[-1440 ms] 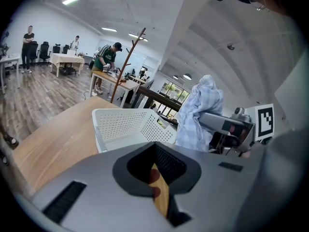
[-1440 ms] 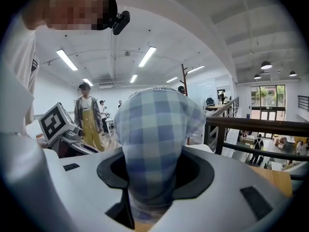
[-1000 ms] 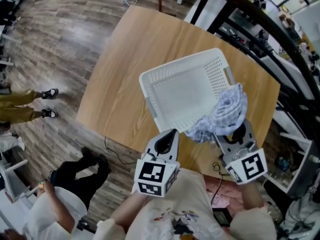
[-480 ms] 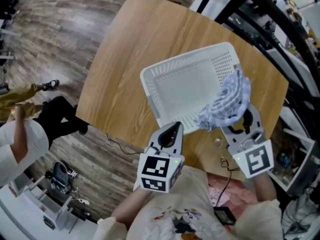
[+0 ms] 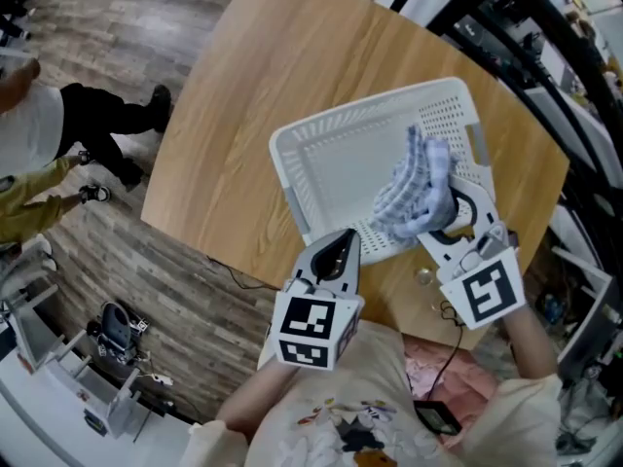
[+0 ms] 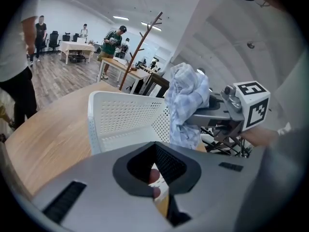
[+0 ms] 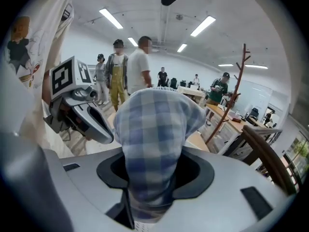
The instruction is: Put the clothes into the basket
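Note:
A white perforated basket (image 5: 292, 168) stands on the wooden table (image 5: 234, 115). My right gripper (image 5: 430, 212) is shut on a bunched blue-and-white checked cloth (image 5: 414, 185), which hangs over the basket's near right corner. In the right gripper view the cloth (image 7: 152, 139) fills the space between the jaws. My left gripper (image 5: 342, 245) hovers at the basket's near rim, shut and holding nothing. The left gripper view shows the basket (image 6: 123, 115) ahead, with the cloth (image 6: 188, 98) and the right gripper (image 6: 215, 114) to its right.
The table's near edge runs just below both grippers. A black metal rack (image 5: 545, 56) stands along the table's right side. People (image 5: 58, 129) stand on the wood floor at the left. A cable (image 5: 443, 311) lies near the right hand.
The right gripper has come down and leftward with the cloth, from beside the basket's right end to over its near right corner. The left gripper has sunk a little. People on the floor have shifted.

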Tool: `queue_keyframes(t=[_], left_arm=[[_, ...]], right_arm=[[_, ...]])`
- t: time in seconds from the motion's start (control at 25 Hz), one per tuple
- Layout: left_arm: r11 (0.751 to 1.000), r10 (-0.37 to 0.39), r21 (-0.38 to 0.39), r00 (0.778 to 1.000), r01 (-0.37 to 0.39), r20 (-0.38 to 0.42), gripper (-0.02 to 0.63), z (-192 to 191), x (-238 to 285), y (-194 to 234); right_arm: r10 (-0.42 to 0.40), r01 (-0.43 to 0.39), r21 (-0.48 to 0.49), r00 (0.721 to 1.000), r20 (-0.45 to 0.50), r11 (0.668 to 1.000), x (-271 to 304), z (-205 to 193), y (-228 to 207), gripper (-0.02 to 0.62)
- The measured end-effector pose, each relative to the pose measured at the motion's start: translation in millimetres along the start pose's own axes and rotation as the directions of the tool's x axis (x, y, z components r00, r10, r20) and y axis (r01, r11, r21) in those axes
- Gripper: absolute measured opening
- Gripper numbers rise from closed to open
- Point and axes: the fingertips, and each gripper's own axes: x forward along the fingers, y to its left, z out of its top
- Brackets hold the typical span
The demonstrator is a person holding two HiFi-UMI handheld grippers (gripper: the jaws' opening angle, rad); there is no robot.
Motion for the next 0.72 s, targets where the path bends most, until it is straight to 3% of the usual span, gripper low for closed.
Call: queue_keyframes(t=[0.2,0.4,0.72], left_arm=[[1.0,0.004,0.003,1.0,-0.004,-0.001,-0.003,-2.7,5.6,2.2],[1.0,0.009,0.008,1.0,-0.008,-0.019,-0.003,-5.1,8.8,1.8],[0.999,0.036,0.02,0.999,-0.035,-0.027,-0.003,-7.2,10.8,3.3]], right_arm=[[0.101,-0.109,-0.088,0.991,-0.09,0.99,18.6,-10.7,10.1,0.21],[0.169,-0.206,-0.205,0.968,-0.184,0.957,30.9,-22.3,12.5,0.21],[0.265,-0.369,-0.296,0.903,-0.339,0.881,51.4,-44.0,27.1,0.21]])
